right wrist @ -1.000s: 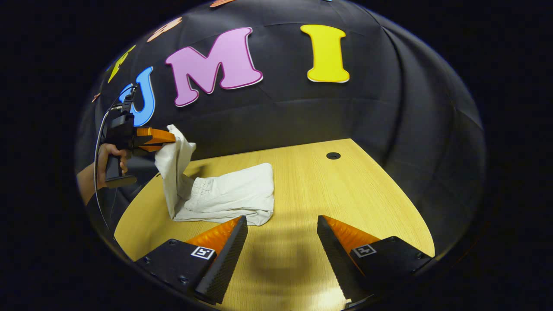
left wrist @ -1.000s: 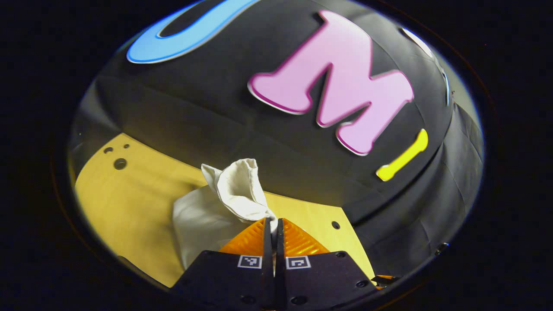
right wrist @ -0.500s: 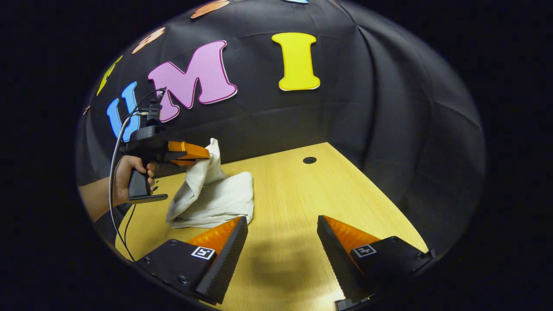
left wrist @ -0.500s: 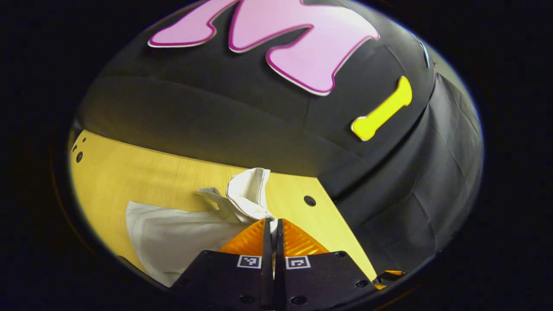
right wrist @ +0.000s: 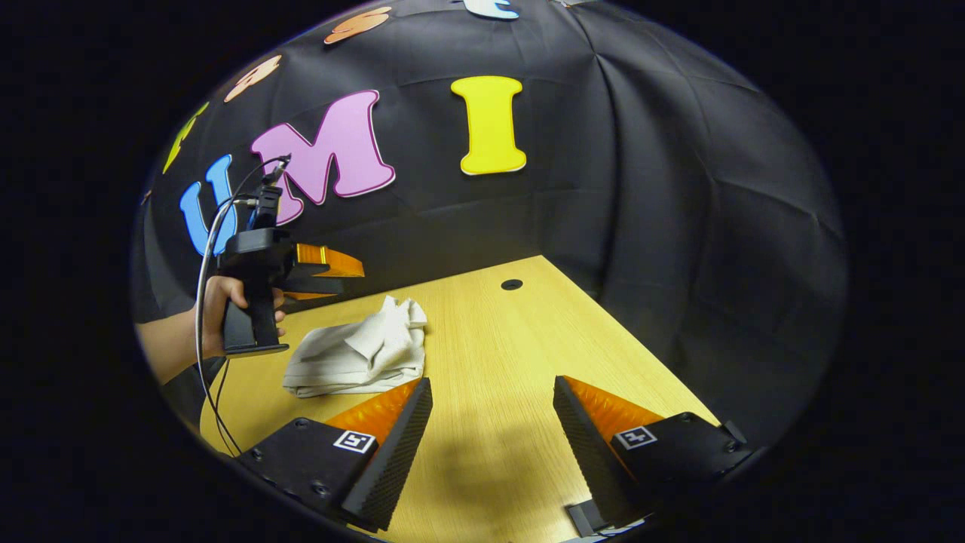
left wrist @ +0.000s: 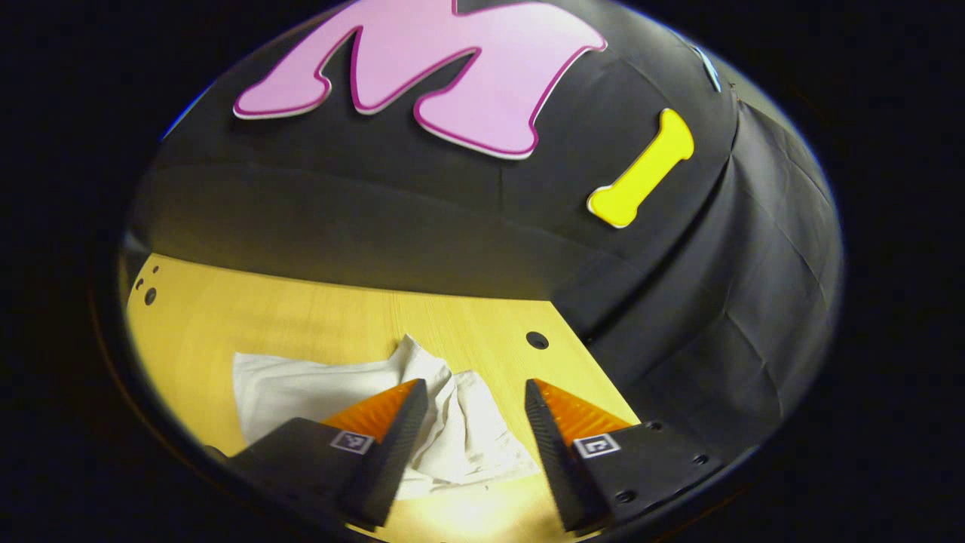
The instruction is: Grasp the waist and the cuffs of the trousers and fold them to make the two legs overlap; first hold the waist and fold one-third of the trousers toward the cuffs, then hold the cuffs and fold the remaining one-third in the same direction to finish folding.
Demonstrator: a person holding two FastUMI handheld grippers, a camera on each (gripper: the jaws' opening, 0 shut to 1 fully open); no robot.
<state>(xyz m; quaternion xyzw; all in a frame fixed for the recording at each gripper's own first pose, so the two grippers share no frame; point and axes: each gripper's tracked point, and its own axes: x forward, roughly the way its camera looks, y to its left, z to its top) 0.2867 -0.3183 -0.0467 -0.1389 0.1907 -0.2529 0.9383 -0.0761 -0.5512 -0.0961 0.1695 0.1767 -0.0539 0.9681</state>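
Observation:
The white trousers (right wrist: 354, 356) lie folded in a small bundle on the wooden table (right wrist: 497, 354), with a rumpled flap on top. In the left gripper view the trousers (left wrist: 317, 388) sit just under and ahead of my left gripper (left wrist: 473, 445), which is open with nothing between its fingers. The right gripper view shows that left gripper (right wrist: 332, 273) hovering above the bundle's left end, held by a hand (right wrist: 211, 309). My right gripper (right wrist: 490, 445) stands open over bare table, to the right of the bundle and apart from it.
The table (left wrist: 226, 317) has a round cable hole (right wrist: 512, 284) near its far edge, the same hole (left wrist: 537, 340) lying right of the trousers in the left gripper view. Small holes (left wrist: 149, 296) mark the far left corner. Black cloth walls enclose the table.
My left gripper carried the lifted trouser end over the bundle, lowered it and opened, letting the cloth drop flat. The right gripper stayed open and drifted slightly.

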